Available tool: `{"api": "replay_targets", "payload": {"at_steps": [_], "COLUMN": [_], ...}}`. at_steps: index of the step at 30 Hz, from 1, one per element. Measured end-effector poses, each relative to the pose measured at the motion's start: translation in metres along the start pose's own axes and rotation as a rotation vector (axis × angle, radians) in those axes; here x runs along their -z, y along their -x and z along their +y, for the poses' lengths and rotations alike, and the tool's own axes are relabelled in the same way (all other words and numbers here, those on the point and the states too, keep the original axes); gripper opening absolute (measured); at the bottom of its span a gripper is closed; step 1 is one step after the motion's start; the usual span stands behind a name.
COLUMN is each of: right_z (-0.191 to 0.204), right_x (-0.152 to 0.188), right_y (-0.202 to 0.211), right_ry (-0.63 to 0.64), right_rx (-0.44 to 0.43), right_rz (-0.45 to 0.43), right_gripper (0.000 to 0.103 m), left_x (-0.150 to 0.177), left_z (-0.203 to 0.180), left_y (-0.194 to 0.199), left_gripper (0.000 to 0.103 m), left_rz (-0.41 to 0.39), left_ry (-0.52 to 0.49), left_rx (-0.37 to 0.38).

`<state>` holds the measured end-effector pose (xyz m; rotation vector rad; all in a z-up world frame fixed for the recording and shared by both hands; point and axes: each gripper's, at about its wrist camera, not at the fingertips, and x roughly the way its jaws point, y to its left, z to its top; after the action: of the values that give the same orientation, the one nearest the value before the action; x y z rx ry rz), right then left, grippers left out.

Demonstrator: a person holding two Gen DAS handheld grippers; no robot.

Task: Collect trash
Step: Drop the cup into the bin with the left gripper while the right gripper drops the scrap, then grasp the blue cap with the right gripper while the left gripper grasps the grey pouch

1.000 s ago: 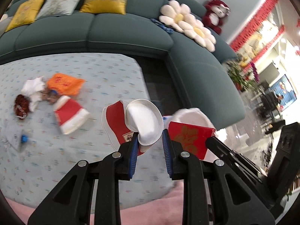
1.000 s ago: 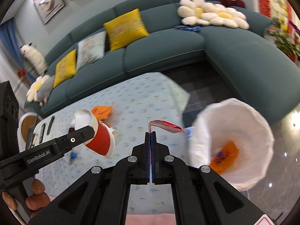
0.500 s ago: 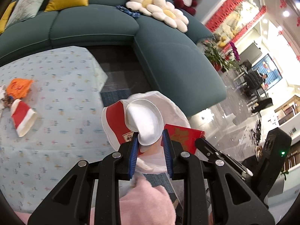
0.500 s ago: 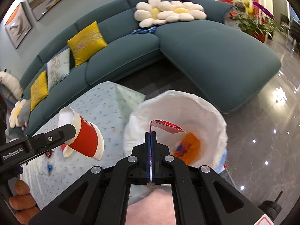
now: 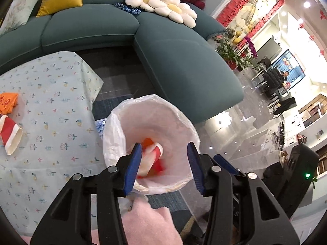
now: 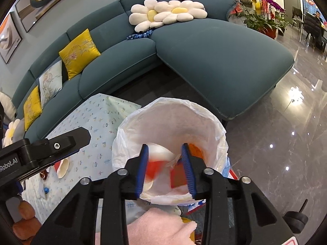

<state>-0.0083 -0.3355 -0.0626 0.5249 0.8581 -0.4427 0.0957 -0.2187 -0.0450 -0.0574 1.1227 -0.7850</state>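
Fingers of both grippers now stand apart with nothing between their blue pads, each pair having just been opening. Half a second ago the left gripper clamped a red-and-white paper cup and the right gripper pinched a red packet; both things have since dropped out.

Seen between the left fingers, the paper cup lies blurred inside the white-lined trash bin, well below the pads and touching neither. From the right wrist view, the cup shows red and white near the left finger's side, and the red packet lies flat beside it, close behind the right finger in the picture but down in the bin. An orange wrapper sits at the bin's bottom, just beyond them.

The bin stands on the floor just beside the corner of the desk, which wears a pale blue flowered cloth. On the desk, well apart from the bin, lie another crushed red-and-white cup and an orange packet. A pink sleeve shows at the lower edge of each view. Behind everything curves a teal sofa with yellow cushions, daisy-shaped pillows and a red plush toy.
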Motion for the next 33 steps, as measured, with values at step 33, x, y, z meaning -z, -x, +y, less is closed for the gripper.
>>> {"api": "replay_targets", "payload": {"at_steps": [33], "right_z": [0.180], "right_x": [0.042], "right_y": [0.007], "right_ry": [0.300], "right_rx": [-0.096], "right_rz": [0.059], "right_gripper": [0.049], "left_x": [0.045], "left_z": [0.173], "left_y": [0.112], "left_gripper": [0.066], "left_rz": [-0.153], "left_ry": [0.200], "left_rx": [-0.352]}}
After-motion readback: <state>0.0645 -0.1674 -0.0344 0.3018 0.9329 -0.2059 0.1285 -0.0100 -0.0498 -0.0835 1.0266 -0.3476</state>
